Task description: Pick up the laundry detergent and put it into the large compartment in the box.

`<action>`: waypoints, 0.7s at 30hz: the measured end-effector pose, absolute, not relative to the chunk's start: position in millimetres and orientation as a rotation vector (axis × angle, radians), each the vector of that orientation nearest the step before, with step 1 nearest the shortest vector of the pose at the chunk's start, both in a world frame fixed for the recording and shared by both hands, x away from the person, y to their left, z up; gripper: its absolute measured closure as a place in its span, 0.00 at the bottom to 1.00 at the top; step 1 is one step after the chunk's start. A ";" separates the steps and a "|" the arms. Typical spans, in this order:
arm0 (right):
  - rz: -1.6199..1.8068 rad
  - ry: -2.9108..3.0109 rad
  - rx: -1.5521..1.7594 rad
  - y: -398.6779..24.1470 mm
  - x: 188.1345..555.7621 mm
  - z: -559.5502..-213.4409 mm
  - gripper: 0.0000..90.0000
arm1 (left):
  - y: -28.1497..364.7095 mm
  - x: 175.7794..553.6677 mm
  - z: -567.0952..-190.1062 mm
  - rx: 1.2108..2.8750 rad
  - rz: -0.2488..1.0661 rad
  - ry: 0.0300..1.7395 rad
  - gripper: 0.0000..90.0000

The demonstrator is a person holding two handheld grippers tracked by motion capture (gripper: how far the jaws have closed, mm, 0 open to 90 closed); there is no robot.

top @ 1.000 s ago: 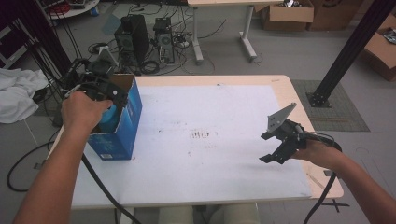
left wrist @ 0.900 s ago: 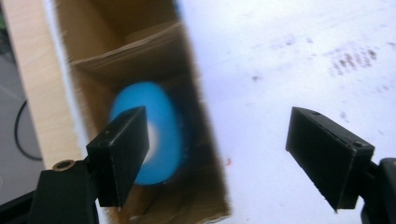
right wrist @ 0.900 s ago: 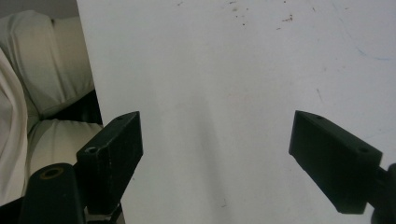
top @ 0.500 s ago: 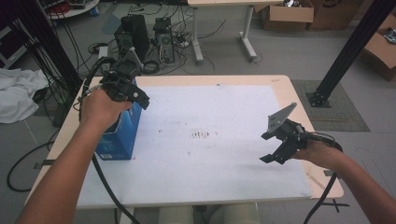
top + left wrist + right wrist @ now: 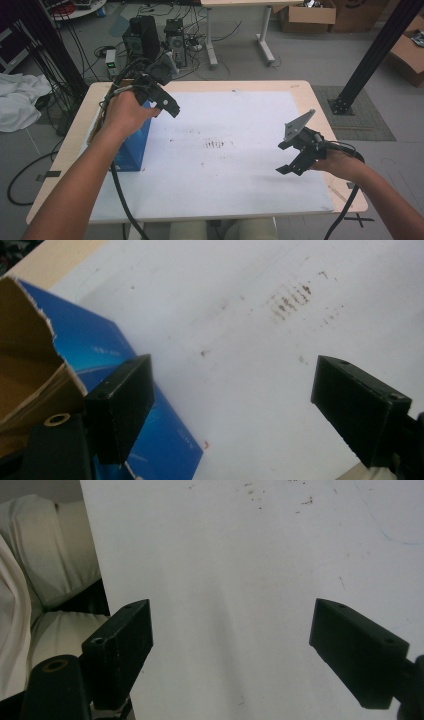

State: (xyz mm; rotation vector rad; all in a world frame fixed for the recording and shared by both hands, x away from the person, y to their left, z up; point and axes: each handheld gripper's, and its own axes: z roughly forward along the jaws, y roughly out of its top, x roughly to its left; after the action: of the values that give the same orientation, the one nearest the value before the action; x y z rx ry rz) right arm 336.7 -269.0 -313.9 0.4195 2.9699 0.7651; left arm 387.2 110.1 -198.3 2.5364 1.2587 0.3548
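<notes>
An open blue cardboard box [image 5: 131, 145] stands near the table's left edge; in the left gripper view its blue side [image 5: 100, 355] and torn brown flap [image 5: 25, 365] lie at the lower left. My left gripper [image 5: 169, 106] hovers just above and to the right of the box's top. Its jaws have just been opening, and now they stand wide apart [image 5: 232, 385] with nothing between them. My right gripper [image 5: 295, 156] hangs open [image 5: 230, 625] over the white sheet at the table's right, holding nothing.
A white sheet [image 5: 235, 175] covers most of the wooden table [image 5: 310, 92], with brown marks [image 5: 215, 145] at its middle. Computer towers [image 5: 145, 35] and cables sit on the floor beyond the far edge. A black post [image 5: 370, 55] rises at the right.
My left hand has moved from over the box's left side to the right and farther from me, past the box's top edge. The right gripper has stayed put.
</notes>
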 end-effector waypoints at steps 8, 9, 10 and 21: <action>0.770 2.967 0.423 -265.9 338.0 -312.4 0.20 | 87.6 394.9 -200.3 2.620 0.335 1.095 0.21; 0.772 2.965 0.428 -265.7 338.3 -312.2 0.19 | 85.3 395.7 -200.4 2.634 0.325 1.072 0.21; 0.774 2.965 0.431 -265.5 338.6 -312.2 0.19 | 81.3 397.0 -201.1 2.652 0.315 1.038 0.21; 0.774 2.969 0.435 -262.7 345.3 -312.3 0.19 | 50.8 403.9 -203.5 2.753 0.306 0.803 0.21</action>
State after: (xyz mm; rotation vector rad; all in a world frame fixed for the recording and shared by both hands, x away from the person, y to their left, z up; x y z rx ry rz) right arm 345.3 -262.7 -312.3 0.4350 2.9686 0.7736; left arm 403.9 50.8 -203.5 2.7526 0.8026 0.3061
